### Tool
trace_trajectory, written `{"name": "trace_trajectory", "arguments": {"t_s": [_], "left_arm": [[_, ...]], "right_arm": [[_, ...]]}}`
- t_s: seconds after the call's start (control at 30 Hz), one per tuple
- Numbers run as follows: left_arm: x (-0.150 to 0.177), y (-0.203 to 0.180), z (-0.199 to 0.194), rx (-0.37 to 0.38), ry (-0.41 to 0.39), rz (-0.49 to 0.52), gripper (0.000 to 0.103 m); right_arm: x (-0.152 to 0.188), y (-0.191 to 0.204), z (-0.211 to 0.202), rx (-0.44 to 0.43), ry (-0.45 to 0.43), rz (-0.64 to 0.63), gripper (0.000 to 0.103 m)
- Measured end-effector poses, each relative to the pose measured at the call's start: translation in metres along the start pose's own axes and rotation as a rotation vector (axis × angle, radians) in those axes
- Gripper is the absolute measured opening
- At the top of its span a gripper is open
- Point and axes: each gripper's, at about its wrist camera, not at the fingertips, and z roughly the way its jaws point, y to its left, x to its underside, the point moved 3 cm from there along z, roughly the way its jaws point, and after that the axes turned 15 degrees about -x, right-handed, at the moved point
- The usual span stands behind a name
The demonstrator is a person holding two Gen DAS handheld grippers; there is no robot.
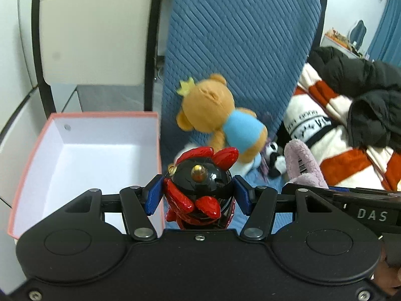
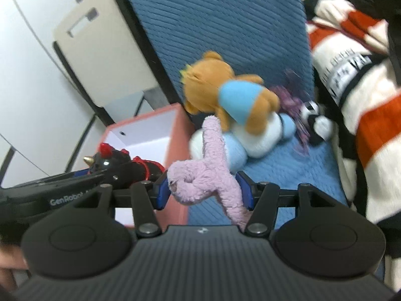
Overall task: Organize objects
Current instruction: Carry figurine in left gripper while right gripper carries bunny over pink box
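The left gripper (image 1: pixel 198 194) has its jaws clamped on a glossy black-and-red figurine (image 1: pixel 200 188), hard and likely slippery, so holding its round body suits it. The right gripper (image 2: pixel 204 192) pinches a soft, light pink plush (image 2: pixel 208 175). Left of both jaws stands the pink box (image 1: pixel 32 150), showing nothing inside.
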Motion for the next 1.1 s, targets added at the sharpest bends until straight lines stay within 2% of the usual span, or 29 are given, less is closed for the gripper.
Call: {"name": "trace_trajectory", "arguments": {"t_s": [0.3, 0.57, 0.8, 1.1], "left_arm": [[-0.037, 0.064, -0.002, -0.045, -0.043, -0.019, 0.057], [-0.046, 0.138, 0.009, -0.09, -0.048, -0.085, 0.057], [-0.039, 0.194, 0.042, -0.133, 0.008, -0.101, 0.057], [-0.012, 0.244, 0.114, -0.151, 0.133, -0.102, 0.057]], "right_arm": [[-0.039, 0.064, 0.028, -0.071, -0.034, -0.094, 0.058], [-0.057, 0.121, 0.072, -0.129, -0.02, -0.163, 0.058], [-0.051, 0.148, 0.124, -0.148, 0.03, -0.157, 0.058], [-0.024, 0.142, 0.209, -0.092, 0.161, -0.112, 0.058]]}}
